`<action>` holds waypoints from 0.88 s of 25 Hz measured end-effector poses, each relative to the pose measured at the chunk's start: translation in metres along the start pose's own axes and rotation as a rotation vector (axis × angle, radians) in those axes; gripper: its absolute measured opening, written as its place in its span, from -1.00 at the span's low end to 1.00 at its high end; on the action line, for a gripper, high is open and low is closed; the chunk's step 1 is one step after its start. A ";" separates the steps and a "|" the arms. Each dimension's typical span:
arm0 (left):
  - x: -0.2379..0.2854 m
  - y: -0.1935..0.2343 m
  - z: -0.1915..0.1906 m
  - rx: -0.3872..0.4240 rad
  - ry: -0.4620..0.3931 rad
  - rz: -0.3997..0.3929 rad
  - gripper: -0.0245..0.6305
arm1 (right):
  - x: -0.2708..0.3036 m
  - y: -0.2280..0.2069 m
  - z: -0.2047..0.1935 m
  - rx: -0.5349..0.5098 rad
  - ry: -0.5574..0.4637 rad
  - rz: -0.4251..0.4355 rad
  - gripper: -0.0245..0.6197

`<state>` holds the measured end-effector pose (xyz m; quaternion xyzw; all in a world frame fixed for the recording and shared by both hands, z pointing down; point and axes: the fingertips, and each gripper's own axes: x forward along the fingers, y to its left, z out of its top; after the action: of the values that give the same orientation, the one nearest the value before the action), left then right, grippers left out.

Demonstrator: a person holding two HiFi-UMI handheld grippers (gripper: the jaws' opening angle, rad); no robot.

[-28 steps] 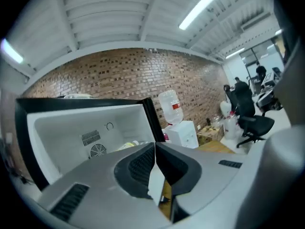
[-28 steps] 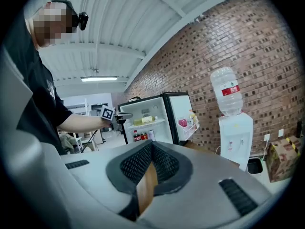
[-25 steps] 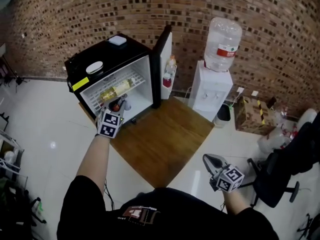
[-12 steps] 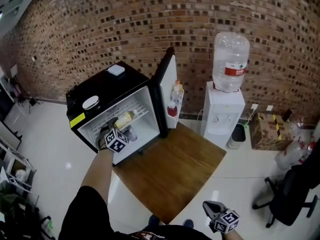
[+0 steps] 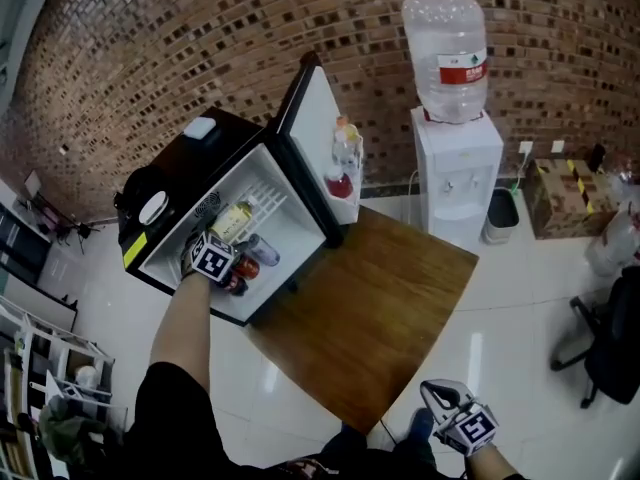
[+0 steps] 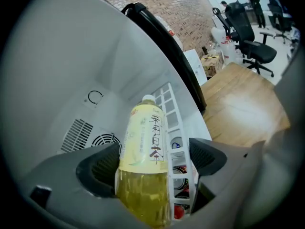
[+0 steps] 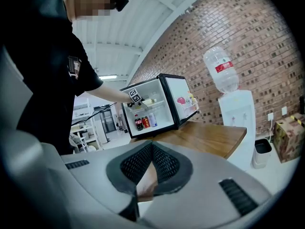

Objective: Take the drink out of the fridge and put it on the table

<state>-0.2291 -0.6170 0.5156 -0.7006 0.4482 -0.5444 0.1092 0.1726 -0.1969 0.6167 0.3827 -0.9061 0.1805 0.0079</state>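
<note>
The drink, a yellow tea bottle (image 6: 143,151) with a white cap, lies on the wire shelf of the open black mini fridge (image 5: 165,183). In the head view this bottle (image 5: 232,221) shows just beyond my left gripper (image 5: 220,240). My left gripper (image 6: 153,162) reaches into the fridge; its jaws have just been opening and now stand wide on either side of the bottle, with a gap at the right pad (image 6: 206,155). My right gripper (image 5: 445,400) hangs low at the right, shut, with its pads (image 7: 164,162) meeting on nothing.
The wooden table (image 5: 380,308) starts right beside the fridge. Red cans and bottles (image 5: 250,263) stand on the fridge floor, and more bottles (image 5: 343,158) sit in the open door (image 5: 318,138). A water dispenser (image 5: 455,158), a cardboard box (image 5: 565,193) and an office chair (image 5: 610,338) stand behind and to the right.
My left gripper has gone from the fridge's front deeper in to the shelf with the bottle. My right gripper has sunk toward the bottom of the head view.
</note>
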 end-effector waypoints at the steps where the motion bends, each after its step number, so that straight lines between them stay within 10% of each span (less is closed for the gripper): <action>1: 0.003 0.000 -0.001 -0.008 -0.002 -0.036 0.47 | 0.001 0.000 0.000 0.002 -0.008 0.002 -0.96; 11: 0.009 0.000 0.002 -0.073 0.010 -0.326 0.37 | 0.002 0.001 -0.017 0.047 -0.005 -0.006 -0.96; 19: 0.000 -0.012 0.018 0.238 -0.081 -0.265 0.24 | 0.000 -0.007 -0.007 0.026 -0.037 -0.035 -0.96; 22: -0.007 -0.009 0.026 0.196 -0.128 -0.275 -0.03 | -0.002 -0.006 -0.009 0.033 -0.031 -0.040 -0.96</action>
<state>-0.2020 -0.6154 0.5063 -0.7745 0.2850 -0.5496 0.1299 0.1775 -0.1962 0.6271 0.4035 -0.8951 0.1892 -0.0087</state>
